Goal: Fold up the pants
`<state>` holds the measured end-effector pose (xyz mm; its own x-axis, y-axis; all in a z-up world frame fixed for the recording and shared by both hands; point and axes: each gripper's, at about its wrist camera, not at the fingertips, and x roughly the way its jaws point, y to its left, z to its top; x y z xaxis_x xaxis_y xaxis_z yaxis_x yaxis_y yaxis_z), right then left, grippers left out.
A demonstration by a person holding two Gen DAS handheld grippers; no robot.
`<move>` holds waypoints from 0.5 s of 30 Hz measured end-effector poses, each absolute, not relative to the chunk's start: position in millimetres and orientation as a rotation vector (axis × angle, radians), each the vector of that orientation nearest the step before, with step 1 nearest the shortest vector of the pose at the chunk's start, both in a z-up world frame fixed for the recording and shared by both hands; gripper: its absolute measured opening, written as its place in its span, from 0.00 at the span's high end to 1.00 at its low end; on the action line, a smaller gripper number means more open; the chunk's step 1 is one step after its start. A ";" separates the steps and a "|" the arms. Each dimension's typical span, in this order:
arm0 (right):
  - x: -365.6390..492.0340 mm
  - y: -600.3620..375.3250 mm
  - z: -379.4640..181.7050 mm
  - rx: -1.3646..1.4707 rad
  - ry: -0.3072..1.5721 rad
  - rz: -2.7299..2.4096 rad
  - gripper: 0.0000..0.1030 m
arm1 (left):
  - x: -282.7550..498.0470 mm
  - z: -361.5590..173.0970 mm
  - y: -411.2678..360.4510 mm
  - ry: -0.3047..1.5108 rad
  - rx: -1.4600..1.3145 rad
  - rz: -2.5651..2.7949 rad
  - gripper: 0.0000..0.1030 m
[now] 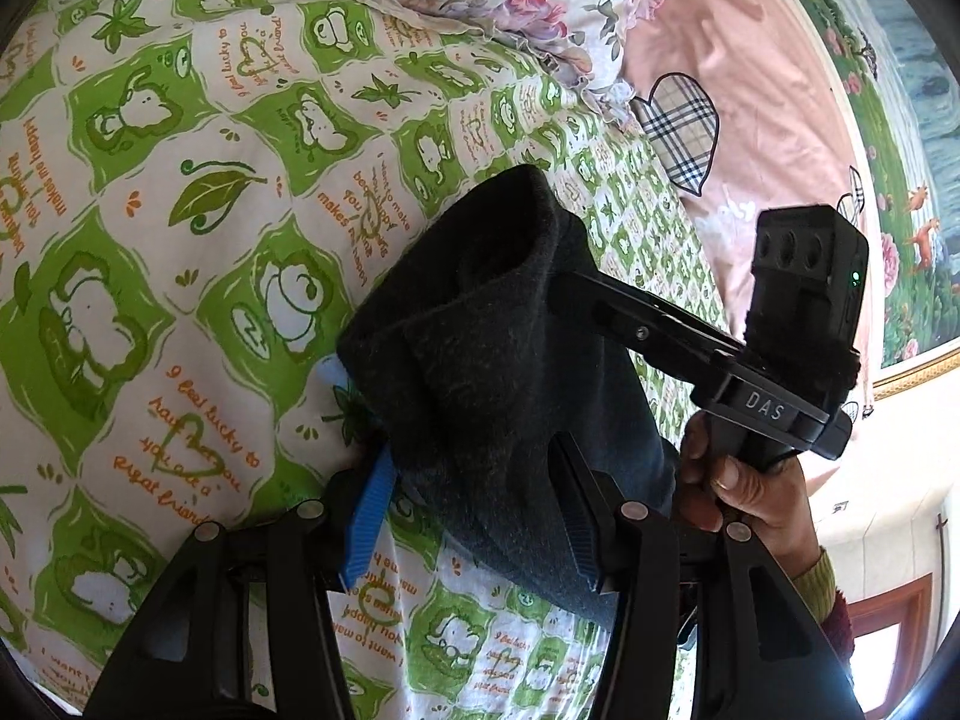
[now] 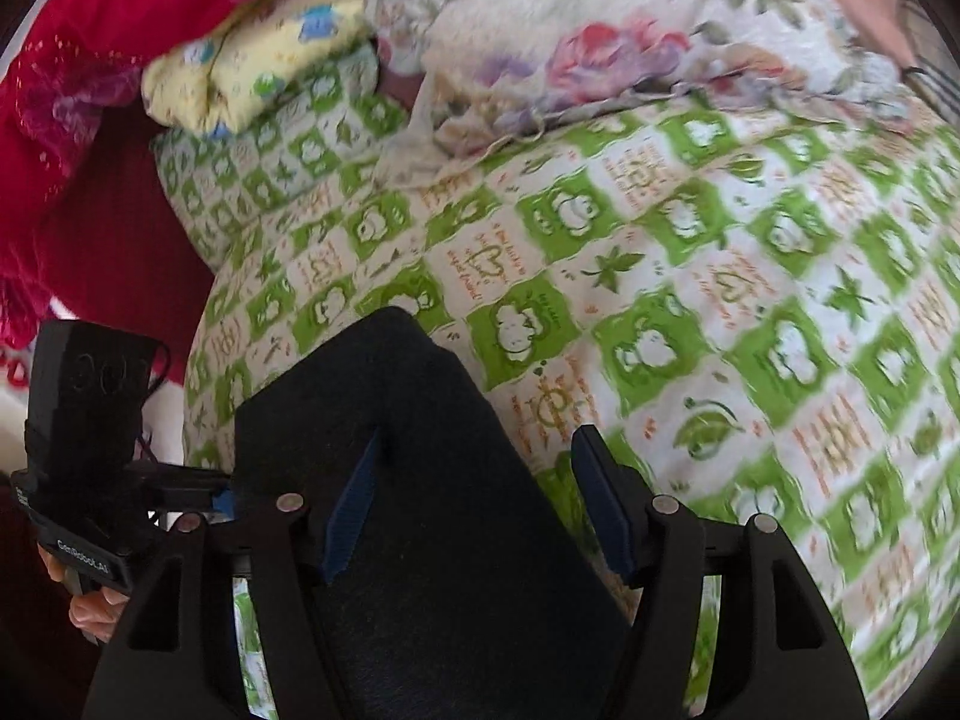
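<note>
In the left wrist view, the dark pants (image 1: 498,372) are seen bunched at the centre on the green-and-white bedspread (image 1: 180,180); the left gripper (image 1: 474,516) is held about halfway open with the cloth lying between its blue pads (whether they press cannot be told); the right gripper (image 1: 576,300) is seen entering from 3 o'clock, its tip buried in the fabric, gripped by a hand (image 1: 738,492).

In the right wrist view, the pants (image 2: 420,480) are draped from centre toward 6 o'clock; the right gripper (image 2: 480,510) is held part open, its left pad against the cloth, the right pad clear; a floral quilt (image 2: 600,30) is seen at 12 o'clock.
</note>
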<state>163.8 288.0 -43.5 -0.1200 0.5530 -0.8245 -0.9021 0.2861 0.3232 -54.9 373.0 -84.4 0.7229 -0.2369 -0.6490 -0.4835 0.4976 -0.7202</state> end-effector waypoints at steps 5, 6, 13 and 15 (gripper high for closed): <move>155.3 297.8 -51.9 -0.473 1.117 1.340 0.56 | -52.2 -84.3 371.4 0.789 -1.036 0.183 0.58; 152.2 298.3 -52.3 -0.484 1.108 1.340 0.58 | -51.3 -84.1 371.1 0.792 -1.028 0.190 0.66; 142.7 277.7 -34.0 -0.417 1.054 1.331 0.77 | -49.1 -76.1 368.5 0.802 -0.993 0.193 0.83; 139.1 271.2 -26.0 -0.403 1.039 1.330 0.78 | -48.1 -66.5 363.8 0.795 -0.973 0.185 0.83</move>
